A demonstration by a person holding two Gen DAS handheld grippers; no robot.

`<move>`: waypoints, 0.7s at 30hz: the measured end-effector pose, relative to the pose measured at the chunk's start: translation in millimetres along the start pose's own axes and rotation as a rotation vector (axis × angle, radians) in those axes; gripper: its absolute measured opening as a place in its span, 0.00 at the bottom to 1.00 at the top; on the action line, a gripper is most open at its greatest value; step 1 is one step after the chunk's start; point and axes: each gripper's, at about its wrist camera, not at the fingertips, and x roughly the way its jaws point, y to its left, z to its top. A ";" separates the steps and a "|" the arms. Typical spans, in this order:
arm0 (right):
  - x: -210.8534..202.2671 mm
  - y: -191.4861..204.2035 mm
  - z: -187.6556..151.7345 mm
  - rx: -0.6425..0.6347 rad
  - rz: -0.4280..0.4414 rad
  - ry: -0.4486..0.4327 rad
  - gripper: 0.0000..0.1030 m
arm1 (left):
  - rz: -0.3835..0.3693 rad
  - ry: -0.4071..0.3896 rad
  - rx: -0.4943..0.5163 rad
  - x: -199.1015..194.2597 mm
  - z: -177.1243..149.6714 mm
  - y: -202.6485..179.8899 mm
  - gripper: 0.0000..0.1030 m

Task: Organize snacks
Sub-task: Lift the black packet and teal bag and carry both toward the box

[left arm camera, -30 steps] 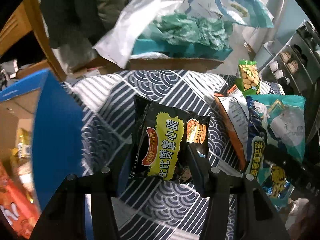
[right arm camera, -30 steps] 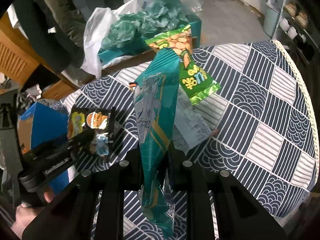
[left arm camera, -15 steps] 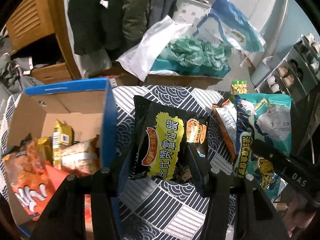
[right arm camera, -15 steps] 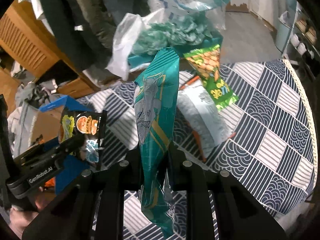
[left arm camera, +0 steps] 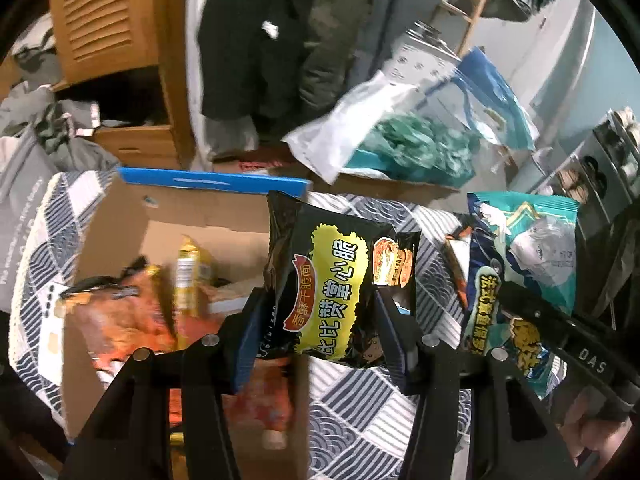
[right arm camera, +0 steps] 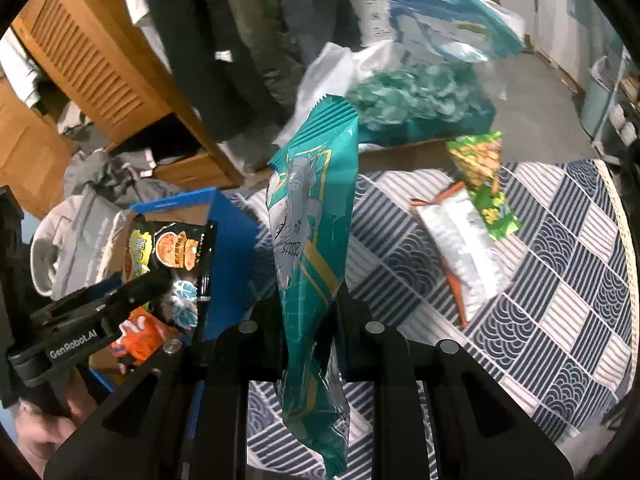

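My left gripper (left arm camera: 320, 312) is shut on a black and yellow snack packet (left arm camera: 332, 280), held upright above the right wall of an open cardboard box (left arm camera: 160, 208) with blue edges. Inside the box lie an orange bag (left arm camera: 116, 312) and a gold packet (left arm camera: 188, 268). My right gripper (right arm camera: 310, 300) is shut on a tall teal snack bag (right arm camera: 312, 232), raised over the patterned tablecloth (right arm camera: 560, 280). The right wrist view also shows the left gripper (right arm camera: 160, 280) with its black packet (right arm camera: 168, 248) beside the box (right arm camera: 224, 240). The teal bag (left arm camera: 528, 260) appears at the right of the left wrist view.
On the cloth to the right lie a white and orange packet (right arm camera: 460, 252) and a green peanut bag (right arm camera: 484, 184). Behind the table stand a box of teal stuffing (right arm camera: 412, 100), hanging dark clothes (left arm camera: 256, 40) and a wooden cabinet (left arm camera: 112, 28). A hand (right arm camera: 44, 436) holds the left gripper.
Both grippers have risen and moved left with their packets. The open box with its snacks has come fully into the left wrist view, and the black packet now hangs over its right wall.
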 end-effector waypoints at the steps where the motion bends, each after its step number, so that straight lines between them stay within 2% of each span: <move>1: 0.6 7.1 1.3 -0.006 0.010 0.001 0.18 | 0.008 -0.005 -0.004 -2.3 -0.3 5.1 0.53; 14: 21.7 98.3 4.6 -0.129 0.110 0.039 0.18 | 0.048 -0.032 -0.128 -18.9 -5.7 78.1 0.53; 21: 39.1 140.9 1.1 -0.190 0.136 0.071 0.18 | 0.071 -0.041 -0.179 -19.4 -9.4 109.6 0.53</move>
